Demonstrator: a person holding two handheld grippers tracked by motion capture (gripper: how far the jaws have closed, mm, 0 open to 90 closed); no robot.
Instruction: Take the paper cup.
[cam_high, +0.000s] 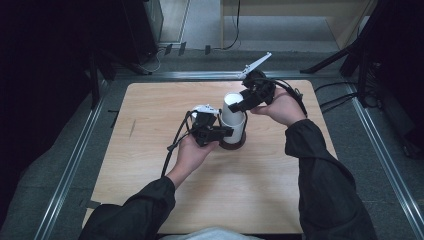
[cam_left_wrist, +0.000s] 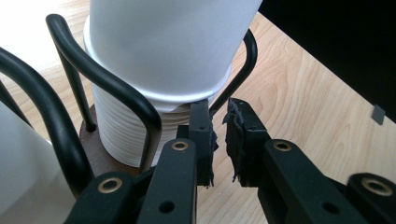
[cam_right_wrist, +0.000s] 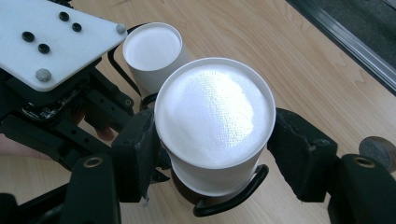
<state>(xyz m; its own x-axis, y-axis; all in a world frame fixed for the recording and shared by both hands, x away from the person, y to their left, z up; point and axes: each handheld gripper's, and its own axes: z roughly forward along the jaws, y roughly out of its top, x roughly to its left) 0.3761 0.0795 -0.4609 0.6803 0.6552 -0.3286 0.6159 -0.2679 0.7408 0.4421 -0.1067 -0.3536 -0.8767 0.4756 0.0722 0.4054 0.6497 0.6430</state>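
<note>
The top white cup (cam_right_wrist: 212, 116) sits on a cup stack (cam_left_wrist: 123, 135) in a black wire holder (cam_left_wrist: 112, 88) mid-table (cam_high: 150, 200) — the right gripper (cam_right_wrist: 212, 140) clamps it on 2 sides. The left gripper (cam_left_wrist: 219, 140), jaws closed, grips the holder's wire beside the stack.

No writing, label, brand, number or sign can be read on anything here: the white cups (cam_right_wrist: 212, 116), the black wire rack (cam_left_wrist: 107, 88) and the wooden tabletop (cam_high: 150, 150) are all plain.
</note>
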